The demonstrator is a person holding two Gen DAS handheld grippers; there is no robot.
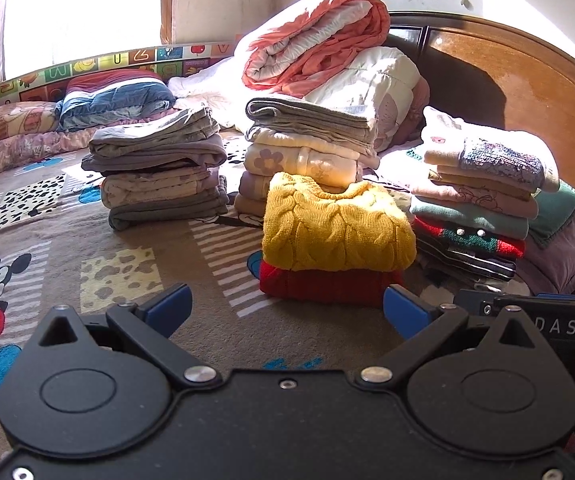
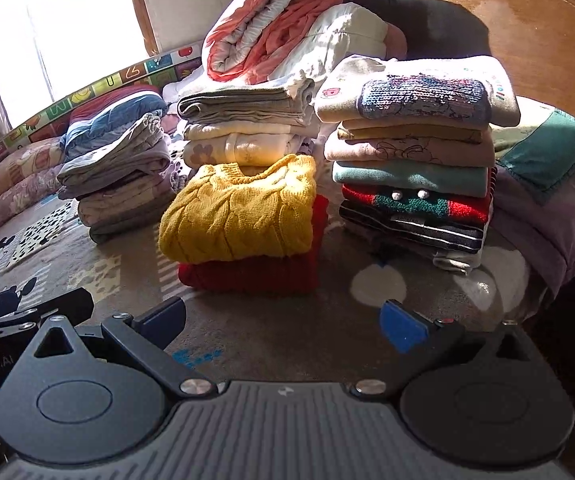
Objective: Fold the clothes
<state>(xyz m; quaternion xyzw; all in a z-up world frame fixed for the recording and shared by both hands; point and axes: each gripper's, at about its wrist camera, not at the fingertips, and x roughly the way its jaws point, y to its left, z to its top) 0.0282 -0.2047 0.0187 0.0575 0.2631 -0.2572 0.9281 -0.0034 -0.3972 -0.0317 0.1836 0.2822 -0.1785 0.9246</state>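
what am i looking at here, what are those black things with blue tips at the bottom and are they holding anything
Those are two tools that a person holds, one per hand, each with a camera looking along its two fingers. One picture is from the left hand-held gripper, the other from the right hand-held gripper. Both are open and hold nothing. They point at a bed with piles of folded clothes: a yellow sweater lies on a red sweater, with taller piles around and rolled quilts behind.
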